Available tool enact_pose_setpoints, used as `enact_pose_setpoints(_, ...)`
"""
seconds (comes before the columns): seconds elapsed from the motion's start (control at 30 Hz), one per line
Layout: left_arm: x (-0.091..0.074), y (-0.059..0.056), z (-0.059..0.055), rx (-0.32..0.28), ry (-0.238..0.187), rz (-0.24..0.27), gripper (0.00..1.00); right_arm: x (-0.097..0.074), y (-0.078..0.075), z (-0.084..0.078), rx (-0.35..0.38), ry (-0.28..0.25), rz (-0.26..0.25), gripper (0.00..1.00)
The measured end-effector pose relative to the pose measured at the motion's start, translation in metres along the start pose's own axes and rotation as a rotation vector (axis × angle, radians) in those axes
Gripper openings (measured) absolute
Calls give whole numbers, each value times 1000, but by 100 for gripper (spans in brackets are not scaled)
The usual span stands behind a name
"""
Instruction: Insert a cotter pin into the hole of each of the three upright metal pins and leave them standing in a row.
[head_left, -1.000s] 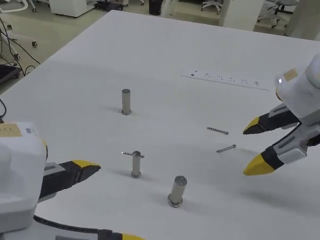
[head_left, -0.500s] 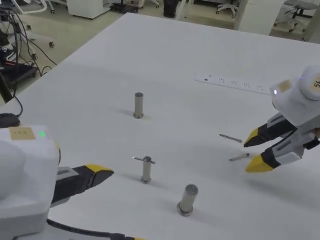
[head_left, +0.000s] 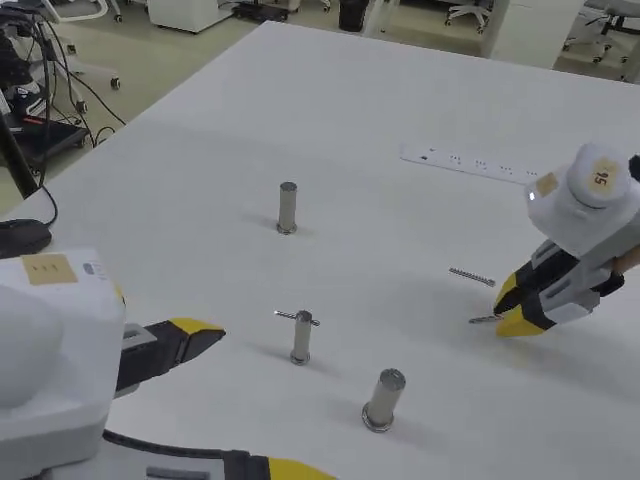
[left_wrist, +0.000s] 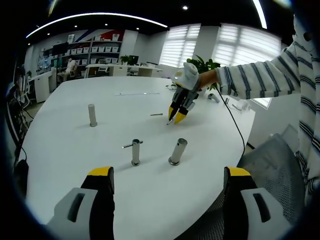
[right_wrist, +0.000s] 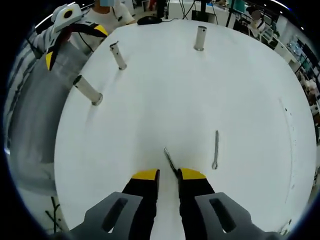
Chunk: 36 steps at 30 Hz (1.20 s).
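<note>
Right gripper (right_wrist: 169, 175), jaws nearly together astride one end of a cotter pin (right_wrist: 169, 157) lying on the table (head_left: 350, 120), grip not discernible; second cotter pin (right_wrist: 216, 149) beside; left gripper (left_wrist: 170, 172) agape, empty; upright metal pins: far pin (head_left: 288, 207), near pin (head_left: 383, 398), cross-pinned middle pin (head_left: 301, 340).

Both tools are white moulded plastic housings with two black jaws capped in yellow. The left gripper (left_wrist: 170, 172) carries a tan rectangular label (head_left: 48, 268). The right gripper (head_left: 508, 308) bears a round white sticker with dark digits (head_left: 600, 178) and a small tan square label (head_left: 545, 183). A thin black cable (left_wrist: 233, 123) trails from it. The person wears a white sleeve with dark stripes (left_wrist: 255, 80).
</note>
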<state>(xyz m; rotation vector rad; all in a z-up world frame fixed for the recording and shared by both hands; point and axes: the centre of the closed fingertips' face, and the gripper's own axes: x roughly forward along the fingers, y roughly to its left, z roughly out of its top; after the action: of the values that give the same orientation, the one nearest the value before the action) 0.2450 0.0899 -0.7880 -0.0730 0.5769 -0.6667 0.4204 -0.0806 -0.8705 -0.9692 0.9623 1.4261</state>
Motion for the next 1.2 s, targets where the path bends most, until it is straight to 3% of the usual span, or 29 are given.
enact_pose_setpoints(0.23,0,-1,0,-8,-4,-1,89,-1,-6,0,-19,38,-47,6)
enact_pose_setpoints(0.4,0,-1,2,-5,-13,2,88,0,-5,-1,-40,63,-65,6)
enact_pose_setpoints(0.53,0,-1,0,-11,-14,4,87,0,-7,-1,16,76,-93,5)
enact_pose_setpoints(0.6,0,0,0,-13,-16,5,87,0,-8,0,-2,90,-103,4)
enact_pose_setpoints(0.77,2,-4,-1,1,-7,-12,87,-1,-9,-1,55,71,-118,2)
enact_pose_setpoints(0.97,3,-5,0,8,-2,-18,86,-1,-5,0,-14,100,-143,1)
enact_pose_setpoints(1.2,2,-5,3,17,-12,-14,87,-14,-9,10,-44,79,-202,1)
